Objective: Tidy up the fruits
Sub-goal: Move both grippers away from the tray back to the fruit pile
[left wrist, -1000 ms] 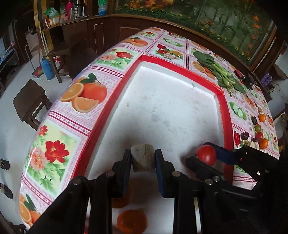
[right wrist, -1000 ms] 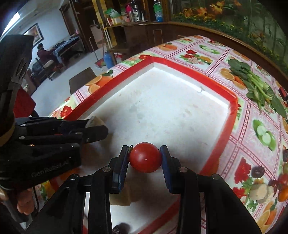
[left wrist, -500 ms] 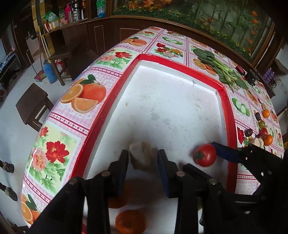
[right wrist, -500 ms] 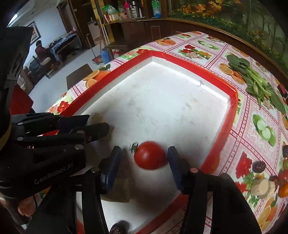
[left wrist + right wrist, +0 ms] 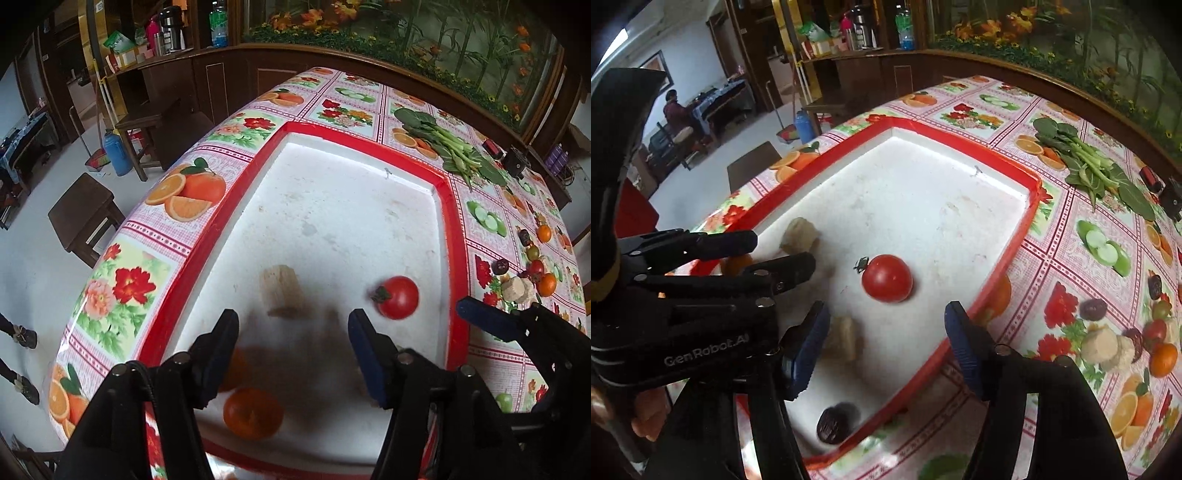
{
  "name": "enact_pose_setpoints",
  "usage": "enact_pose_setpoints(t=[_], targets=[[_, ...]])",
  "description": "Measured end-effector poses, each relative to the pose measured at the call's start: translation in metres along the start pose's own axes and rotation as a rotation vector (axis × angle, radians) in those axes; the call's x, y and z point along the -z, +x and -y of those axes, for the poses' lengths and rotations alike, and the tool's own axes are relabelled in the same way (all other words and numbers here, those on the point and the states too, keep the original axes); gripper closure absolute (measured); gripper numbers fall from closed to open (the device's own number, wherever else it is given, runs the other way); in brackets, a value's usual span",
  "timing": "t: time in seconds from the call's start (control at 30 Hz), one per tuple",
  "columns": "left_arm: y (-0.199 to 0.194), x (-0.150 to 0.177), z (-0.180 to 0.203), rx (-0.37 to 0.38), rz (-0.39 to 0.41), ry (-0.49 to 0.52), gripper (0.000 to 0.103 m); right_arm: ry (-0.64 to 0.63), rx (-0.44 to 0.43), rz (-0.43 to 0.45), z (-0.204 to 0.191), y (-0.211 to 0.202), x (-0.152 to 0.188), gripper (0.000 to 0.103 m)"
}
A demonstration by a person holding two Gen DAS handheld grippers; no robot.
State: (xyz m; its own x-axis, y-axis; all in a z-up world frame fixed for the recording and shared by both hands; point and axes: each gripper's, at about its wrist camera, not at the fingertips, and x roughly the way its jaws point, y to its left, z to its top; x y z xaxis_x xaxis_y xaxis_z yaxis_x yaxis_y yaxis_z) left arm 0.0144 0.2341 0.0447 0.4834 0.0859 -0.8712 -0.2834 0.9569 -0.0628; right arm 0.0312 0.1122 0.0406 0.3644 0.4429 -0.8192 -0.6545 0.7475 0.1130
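Nearby, leafy greens (image 5: 448,146) lie on the tablecloth (image 5: 236,133) beside the tray (image 5: 452,206).

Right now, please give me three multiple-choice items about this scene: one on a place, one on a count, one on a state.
1. Where is the tomato?
A. on the white tray
B. on the flowered tablecloth
C. between the right tongs' pads

2. How many oranges lie loose on the cloth near the heap at the right of the left wrist view?
A. none
B. two
C. five

3. How do the left tongs stand?
A. shut on the pale chunk
B. apart, holding nothing
C. shut on an orange

Key: 1 A, it rests on the tray floor; 2 B, two show; 3 B, opening, the pale chunk lies free ahead.
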Motion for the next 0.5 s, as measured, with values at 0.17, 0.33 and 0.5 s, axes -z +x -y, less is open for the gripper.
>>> enact_pose_setpoints(t=[0.17,0.33,0.5], targets=[[-0.010,0.009,0.009,-0.011,0.008,0.000,0.034,0.009,-0.002,0.015,0.002,-0.013,0.011,0.030],[-0.019,0.020,0.023,-0.024,0.016,0.014,0.031,0.080,-0.022,0.012,0.016,-0.025,0.028,0.027],[-0.031,0.030,0.041,-0.026,0.028,0.029,0.027,0.134,-0.021,0.014,0.029,-0.041,0.046,0.025]])
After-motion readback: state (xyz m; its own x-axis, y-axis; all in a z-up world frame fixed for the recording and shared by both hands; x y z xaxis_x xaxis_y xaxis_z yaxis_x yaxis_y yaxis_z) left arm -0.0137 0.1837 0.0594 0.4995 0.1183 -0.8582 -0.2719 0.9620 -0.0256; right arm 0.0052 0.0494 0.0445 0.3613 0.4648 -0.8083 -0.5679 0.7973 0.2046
